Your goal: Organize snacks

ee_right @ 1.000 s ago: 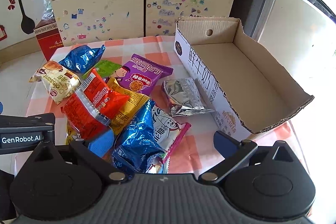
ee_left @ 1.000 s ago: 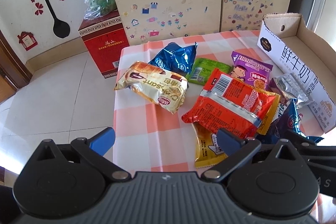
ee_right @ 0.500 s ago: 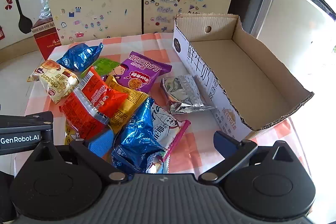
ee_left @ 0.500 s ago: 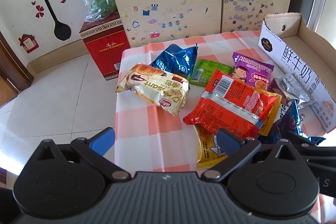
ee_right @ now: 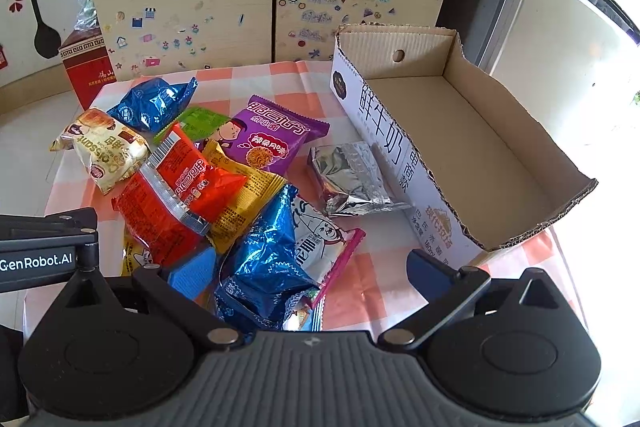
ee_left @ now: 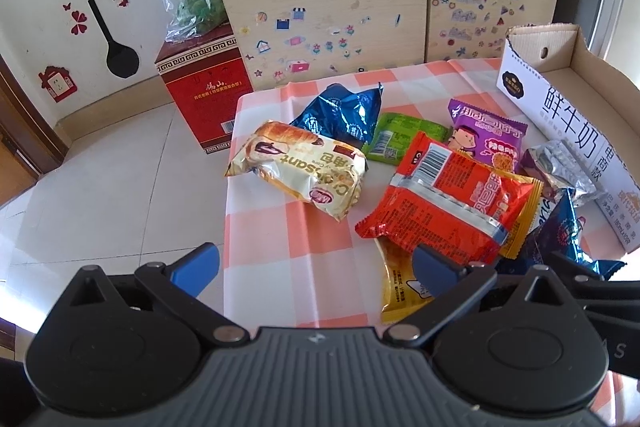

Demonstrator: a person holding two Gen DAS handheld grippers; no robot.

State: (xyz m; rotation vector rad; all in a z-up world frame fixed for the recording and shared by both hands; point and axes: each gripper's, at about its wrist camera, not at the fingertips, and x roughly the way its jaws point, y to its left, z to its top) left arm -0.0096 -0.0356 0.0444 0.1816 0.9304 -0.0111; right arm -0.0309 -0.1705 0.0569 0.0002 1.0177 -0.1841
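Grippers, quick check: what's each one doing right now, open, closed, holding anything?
Left gripper: open, holding nothing, above the checked tablecloth.
Right gripper: open, holding nothing, over the blue snack bag.

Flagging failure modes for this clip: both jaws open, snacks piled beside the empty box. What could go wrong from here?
1. The red packet overlaps the yellow packet; a grab may drag both.
2. The croissant pack lies near the table edge; a nudge could drop it.
3. The silver pouch sits against the box wall, leaving little finger room.
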